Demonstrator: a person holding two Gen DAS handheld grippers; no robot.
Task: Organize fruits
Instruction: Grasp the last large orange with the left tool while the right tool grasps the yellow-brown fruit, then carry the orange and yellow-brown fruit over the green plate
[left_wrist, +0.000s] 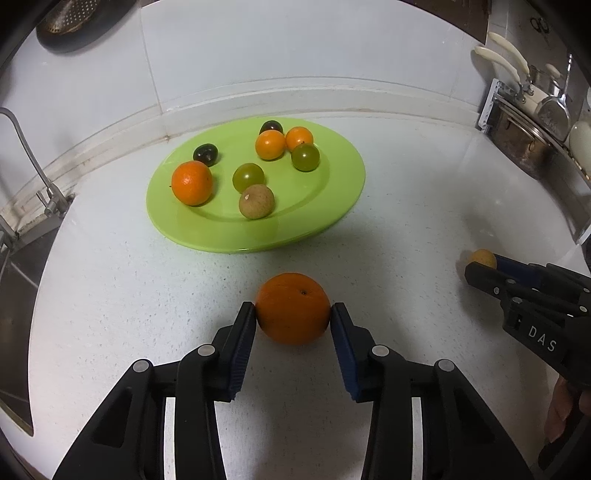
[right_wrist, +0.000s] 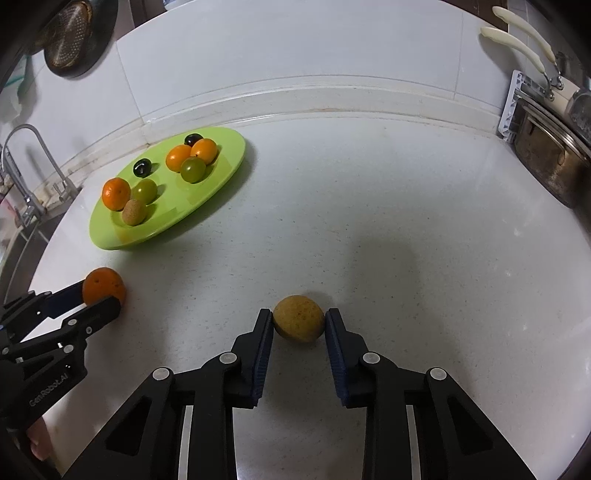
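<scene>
Left gripper (left_wrist: 293, 312): clamped on an orange (left_wrist: 293, 308) resting on the worktop (left_wrist: 406, 184), near its front edge.
Right gripper (right_wrist: 299, 323): clamped on a small tan fruit (right_wrist: 298, 318), right of the orange.
Plate (left_wrist: 332, 206): green, toward the back edge, holding eight fruits.
Handling: both fruits look light, round, and likely to roll; the grip belongs across the widest middle, gently.

Both grippers: left gripper (left_wrist: 293, 314) and right gripper (right_wrist: 299, 321) black linkage fingers, silver pivot screws, blue ribbed pads, white lettering.
</scene>
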